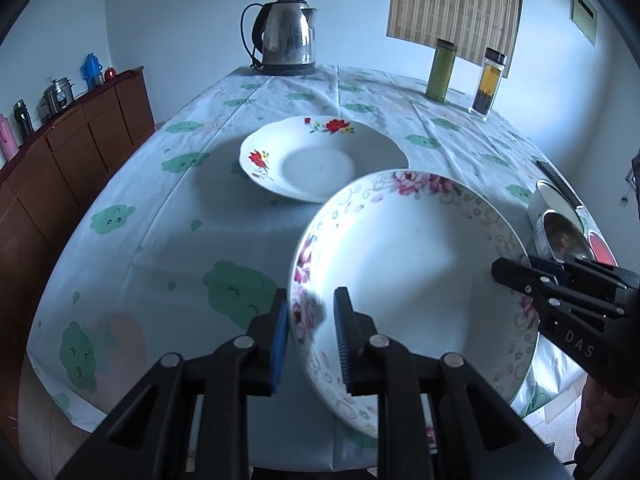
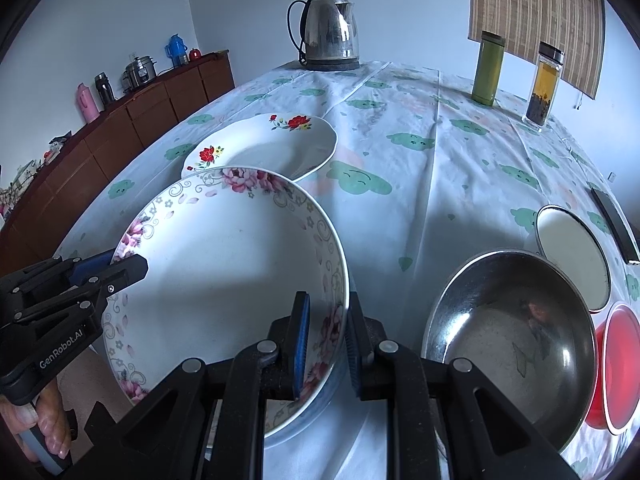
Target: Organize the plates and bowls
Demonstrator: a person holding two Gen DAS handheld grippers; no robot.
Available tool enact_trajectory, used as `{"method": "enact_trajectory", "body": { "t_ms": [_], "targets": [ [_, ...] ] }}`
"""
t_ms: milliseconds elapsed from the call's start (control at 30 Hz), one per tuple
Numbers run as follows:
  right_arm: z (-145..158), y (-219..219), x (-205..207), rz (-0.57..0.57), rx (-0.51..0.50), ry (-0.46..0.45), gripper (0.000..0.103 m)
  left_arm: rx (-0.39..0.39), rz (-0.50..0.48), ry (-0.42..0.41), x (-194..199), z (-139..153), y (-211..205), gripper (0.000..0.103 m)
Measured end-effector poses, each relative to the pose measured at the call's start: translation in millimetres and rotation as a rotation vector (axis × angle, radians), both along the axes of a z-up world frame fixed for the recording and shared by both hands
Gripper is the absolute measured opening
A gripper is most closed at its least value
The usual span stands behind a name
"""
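Observation:
A white plate with pink flowers [image 1: 404, 268] [image 2: 224, 272] is held tilted above the table's near edge. My left gripper [image 1: 310, 340] [image 2: 120, 266] is shut on its left rim. My right gripper [image 2: 327, 344] [image 1: 516, 270] is shut on its right rim. A white plate with red flowers [image 1: 320, 156] [image 2: 260, 148] lies flat on the table behind it. A steel bowl [image 2: 508, 332] [image 1: 560, 236], a white bowl [image 2: 572, 256] [image 1: 550, 196] and a red bowl [image 2: 620, 364] [image 1: 600, 248] sit at the right.
A steel kettle [image 1: 286, 36] [image 2: 330, 32] stands at the table's far edge. A green flask [image 1: 440, 70] [image 2: 488, 68] and a clear jar [image 1: 488, 80] [image 2: 544, 84] stand at the far right. A dark flat object [image 2: 616, 224] lies by the right edge. A wooden sideboard [image 1: 60, 160] lines the left wall.

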State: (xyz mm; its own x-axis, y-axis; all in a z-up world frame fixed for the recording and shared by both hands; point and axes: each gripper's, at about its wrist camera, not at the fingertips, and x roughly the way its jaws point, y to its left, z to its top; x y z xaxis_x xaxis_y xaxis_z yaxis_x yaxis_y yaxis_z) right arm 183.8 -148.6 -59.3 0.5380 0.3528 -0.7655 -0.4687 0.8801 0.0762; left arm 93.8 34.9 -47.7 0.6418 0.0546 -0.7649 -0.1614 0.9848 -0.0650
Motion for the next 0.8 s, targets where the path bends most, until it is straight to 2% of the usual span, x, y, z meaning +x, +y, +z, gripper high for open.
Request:
{"method": "enact_trajectory", "body": {
  "t_ms": [800],
  "targets": [
    [-1.0,5.9,-4.5,0.012,-0.037,-0.047,0.020,0.012,0.007,-0.002,0.2,-5.0,1.5,0.019]
  ]
}}
